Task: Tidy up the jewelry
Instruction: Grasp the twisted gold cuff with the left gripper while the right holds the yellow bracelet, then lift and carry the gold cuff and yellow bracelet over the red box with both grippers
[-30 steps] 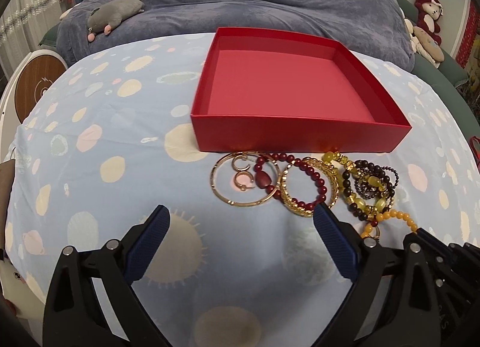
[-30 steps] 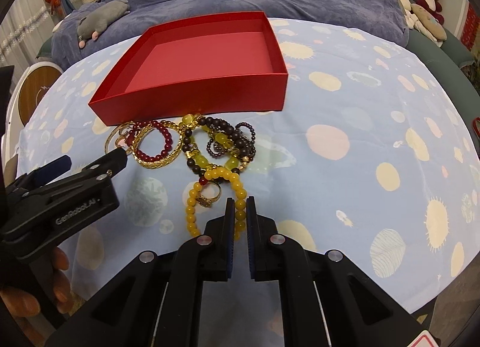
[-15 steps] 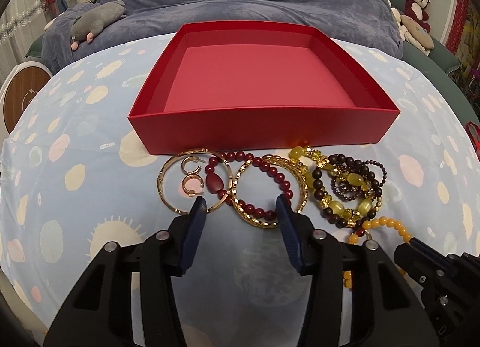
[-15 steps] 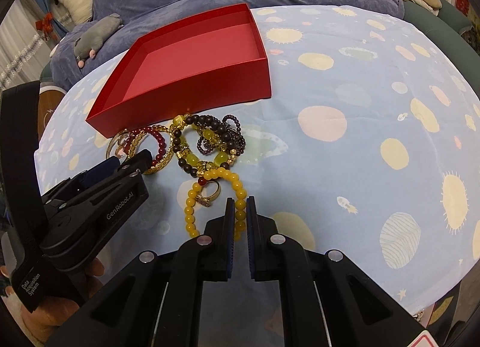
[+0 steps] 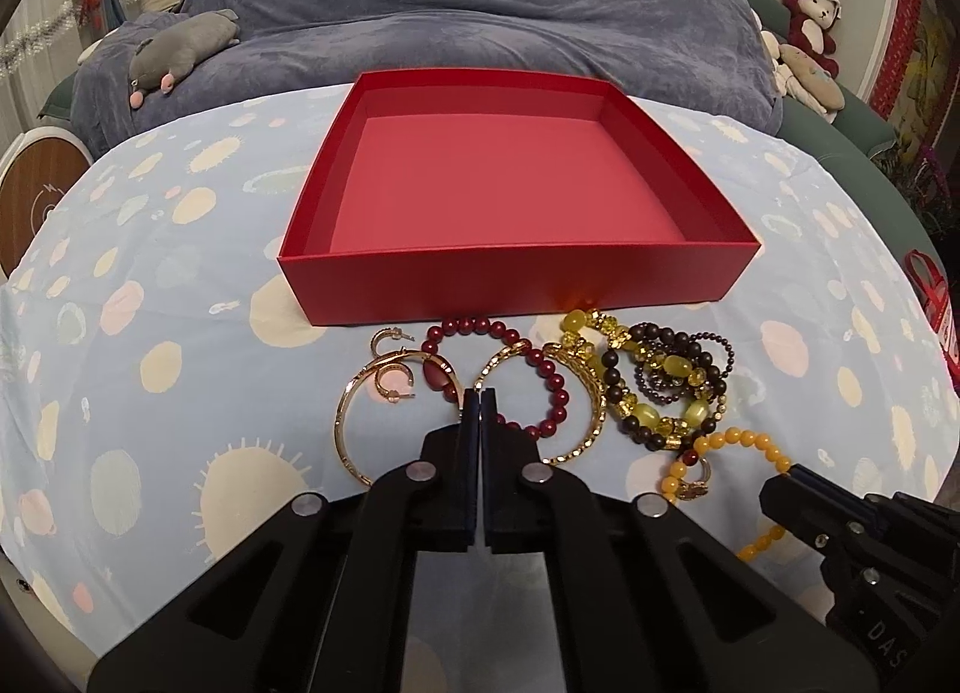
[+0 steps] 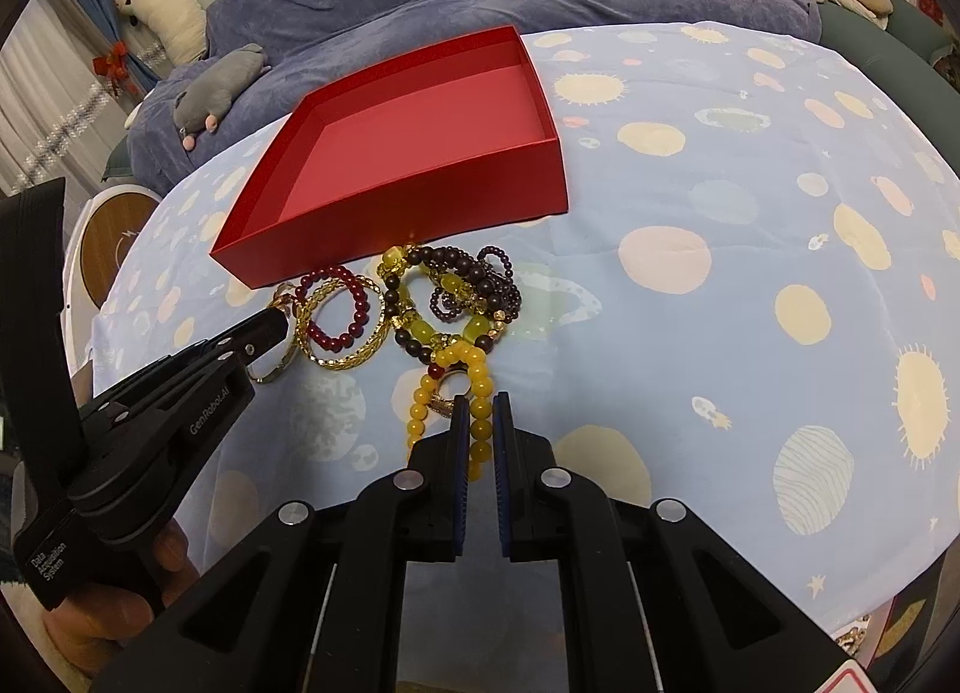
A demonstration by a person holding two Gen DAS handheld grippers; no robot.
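An empty red box (image 5: pixel 516 273) (image 6: pixel 420 213) sits on the spotted blue cloth. In front of it lies a heap of jewelry: a gold bangle (image 5: pixel 351 429), small hoop earrings (image 5: pixel 393 384), a dark red bead bracelet (image 5: pixel 555 387) inside a gold chain bangle (image 5: pixel 594 423), brown and yellow bead strands (image 5: pixel 660 387), an orange bead bracelet (image 6: pixel 474 375) around a gold ring (image 6: pixel 444 393). My left gripper (image 5: pixel 480 393) is shut at the dark red bracelet's near left part, where the gold bangle crosses. My right gripper (image 6: pixel 478 400) is shut on the orange bracelet.
A blue-grey blanket (image 5: pixel 480 3) with a grey plush toy (image 5: pixel 180 45) lies behind the cloth. More plush toys (image 5: pixel 810 33) sit at the far right. A round wooden object (image 5: pixel 30 195) stands at the left edge. The left gripper's body (image 6: pixel 150 393) shows in the right view.
My left gripper has closed from wide open to shut and moved forward onto the dark red bracelet. My right gripper stayed shut on the orange bracelet, shifting slightly.
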